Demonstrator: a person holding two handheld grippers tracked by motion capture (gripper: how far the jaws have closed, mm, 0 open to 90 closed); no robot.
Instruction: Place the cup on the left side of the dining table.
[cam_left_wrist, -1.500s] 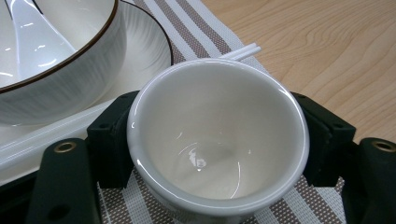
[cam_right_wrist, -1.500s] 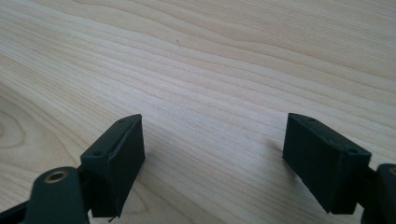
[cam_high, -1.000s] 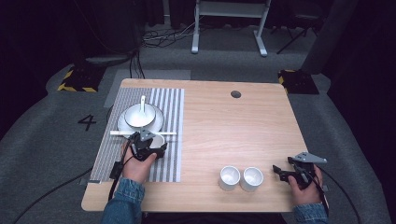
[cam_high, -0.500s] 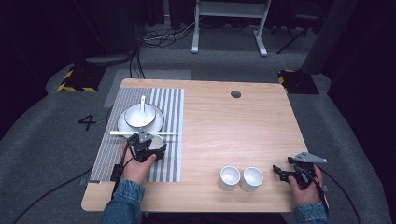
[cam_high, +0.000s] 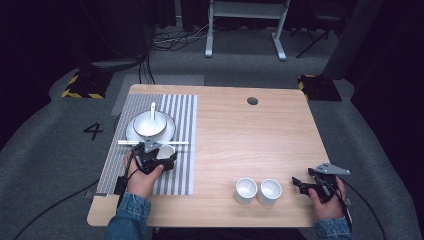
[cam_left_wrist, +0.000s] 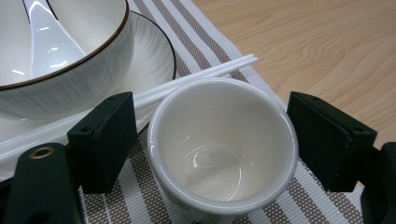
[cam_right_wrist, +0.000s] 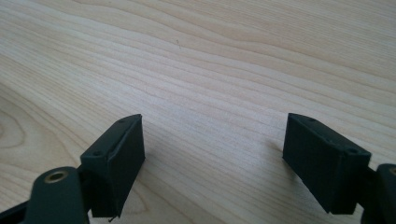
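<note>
While a person's two forearms enter from the near edge of a light wooden table (cam_high: 250, 140), a small white cup (cam_left_wrist: 224, 144) is framed between the spread jaws of the left gripper (cam_high: 161, 159), which are held apart on either side of it. On the left a narrow gap is seen between jaw and cup; on the right it cannot be told whether the jaw touches. The cup is stood upright and empty on a striped placemat (cam_high: 180, 170) at the table's left side, just in front of a pair of white chopsticks (cam_left_wrist: 196, 77) laid across the mat. Behind the chopsticks, a white bowl (cam_high: 147, 124) with a dark rim is set on a white plate (cam_high: 169, 131), and a white spoon (cam_high: 152, 111) is rested inside the bowl.

Near the front right corner, the right gripper (cam_high: 302, 183) is held low over bare wood by a hand (cam_high: 327, 202), its jaws released wide with nothing between them. Two more white cups (cam_high: 257, 191) are placed side by side, touching, on the tabletop just to the left of that gripper. A round dark grommet (cam_high: 252, 101) is set into the table's far side. Grey carpet (cam_high: 60, 150) marked with the numeral 4 is spread around the table.
</note>
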